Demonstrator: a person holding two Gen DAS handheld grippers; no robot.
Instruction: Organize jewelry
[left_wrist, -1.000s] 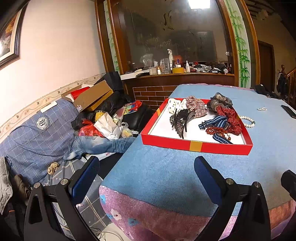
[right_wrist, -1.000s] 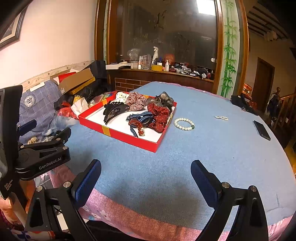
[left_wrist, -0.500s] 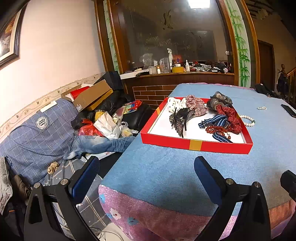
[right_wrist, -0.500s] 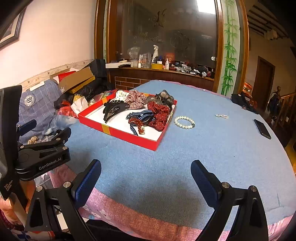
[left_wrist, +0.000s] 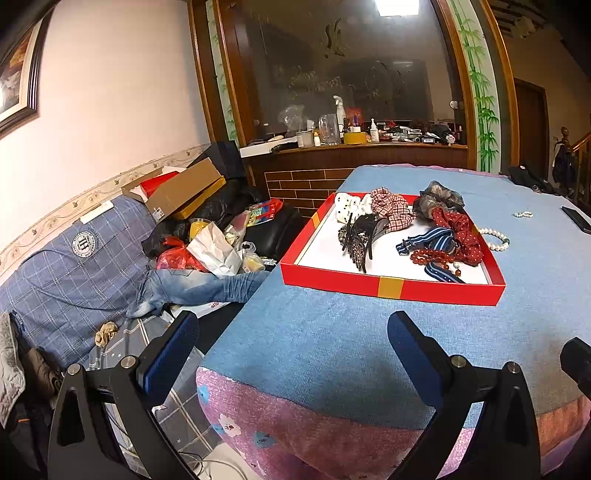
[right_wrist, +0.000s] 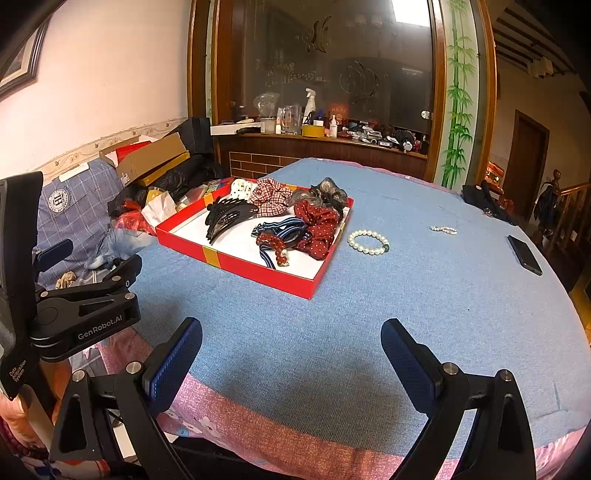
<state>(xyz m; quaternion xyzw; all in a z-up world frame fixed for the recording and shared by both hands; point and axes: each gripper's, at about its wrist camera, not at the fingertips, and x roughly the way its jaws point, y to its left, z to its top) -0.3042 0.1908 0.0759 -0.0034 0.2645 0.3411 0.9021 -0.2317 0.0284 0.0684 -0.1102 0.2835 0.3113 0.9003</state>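
A red tray (left_wrist: 391, 286) (right_wrist: 258, 267) with a white floor sits on the blue tablecloth. It holds scrunchies, black hair claws (right_wrist: 227, 218), a striped band and a red bead bracelet (right_wrist: 275, 243). A pearl bracelet (right_wrist: 368, 242) (left_wrist: 495, 240) lies on the cloth just right of the tray. A smaller pearl piece (right_wrist: 443, 229) (left_wrist: 522, 214) lies farther right. My left gripper (left_wrist: 291, 347) hovers open at the table's near edge, well short of the tray. My right gripper (right_wrist: 291, 354) is open too, empty, over the near cloth.
A dark phone (right_wrist: 524, 254) lies near the table's right edge. A cluttered sofa (left_wrist: 74, 266) with jeans, bags and cardboard boxes stands left of the table. A wooden counter (right_wrist: 325, 142) with bottles lines the back wall. The left gripper's body (right_wrist: 85, 306) shows at the right view's left.
Both views have crept slightly closer to the tray. Nothing on the table has moved and both grippers stay open.
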